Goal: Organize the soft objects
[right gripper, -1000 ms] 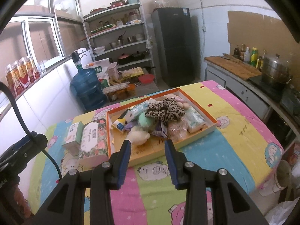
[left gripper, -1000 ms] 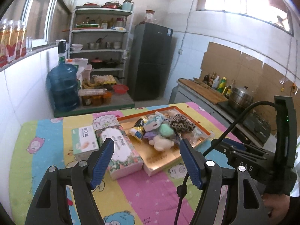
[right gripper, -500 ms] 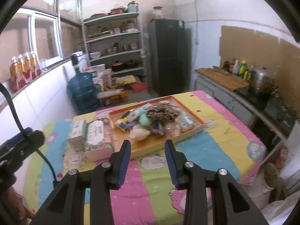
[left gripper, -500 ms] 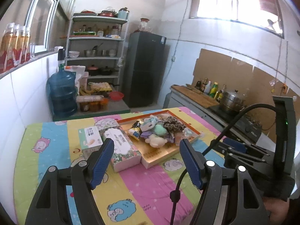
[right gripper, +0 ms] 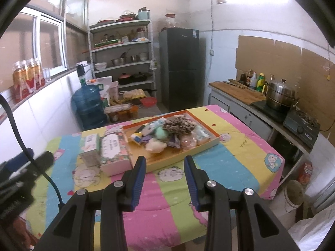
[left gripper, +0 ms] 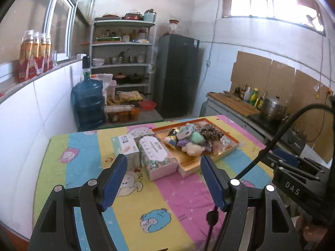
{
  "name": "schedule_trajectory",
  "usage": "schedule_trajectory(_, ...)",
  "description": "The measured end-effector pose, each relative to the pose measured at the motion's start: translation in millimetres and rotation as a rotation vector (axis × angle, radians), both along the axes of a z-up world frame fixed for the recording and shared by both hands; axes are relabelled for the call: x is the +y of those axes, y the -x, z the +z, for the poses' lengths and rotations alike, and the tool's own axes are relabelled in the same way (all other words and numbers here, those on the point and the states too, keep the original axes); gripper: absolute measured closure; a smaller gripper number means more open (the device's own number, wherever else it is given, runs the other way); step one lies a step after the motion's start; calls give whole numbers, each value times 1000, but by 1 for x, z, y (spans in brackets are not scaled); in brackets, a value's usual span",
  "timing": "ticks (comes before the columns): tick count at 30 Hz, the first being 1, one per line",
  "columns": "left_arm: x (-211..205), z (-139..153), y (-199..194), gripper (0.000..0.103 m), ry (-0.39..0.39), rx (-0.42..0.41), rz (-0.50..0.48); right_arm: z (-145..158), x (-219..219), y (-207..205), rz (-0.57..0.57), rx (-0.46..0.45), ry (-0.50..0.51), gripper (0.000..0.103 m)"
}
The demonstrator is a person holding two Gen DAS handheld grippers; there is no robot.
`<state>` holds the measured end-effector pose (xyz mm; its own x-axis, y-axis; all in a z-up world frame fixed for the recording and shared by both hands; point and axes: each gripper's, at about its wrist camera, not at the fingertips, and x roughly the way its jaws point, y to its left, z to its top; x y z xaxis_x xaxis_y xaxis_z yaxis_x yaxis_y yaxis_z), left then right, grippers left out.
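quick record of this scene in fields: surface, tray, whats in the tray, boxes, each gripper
surface: table under a striped cartoon-print cloth
tray: orange-rimmed tray, far half of the table
tray contents: heap of soft items, among them a leopard-print cloth, a mint green ball and a cream plush toy
boxes: floral tissue box touching the tray's left side, small green and white box left of that
left gripper: open, empty, above the cloth
right gripper: open, narrower gap, empty

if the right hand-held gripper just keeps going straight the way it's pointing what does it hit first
Probably the near edge of the orange tray, which lies between the open fingers of the right hand-held gripper in its view. Depth is unclear; the striped tablecloth short of it could come first.
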<state>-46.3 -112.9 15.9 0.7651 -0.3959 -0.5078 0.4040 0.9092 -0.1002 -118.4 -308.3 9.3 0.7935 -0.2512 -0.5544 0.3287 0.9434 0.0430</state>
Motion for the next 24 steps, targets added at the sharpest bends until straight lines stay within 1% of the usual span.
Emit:
schedule_trajectory(2, 1, 1, 4, 29, -14, -7, 11, 2, 7, 2, 11, -4, -1, 65)
schedule_trajectory(5, 5, 2, 8, 29, -6, -4, 16, 4, 17, 5, 16, -6, 3, 66)
schedule_trajectory(13, 12, 5, 14, 29, -9, -1, 35, 8, 26, 9, 26, -1, -3, 66)
schedule_trajectory(24, 20, 6, 15, 29, -6, 9, 53, 8, 33, 3, 45, 9, 8, 66)
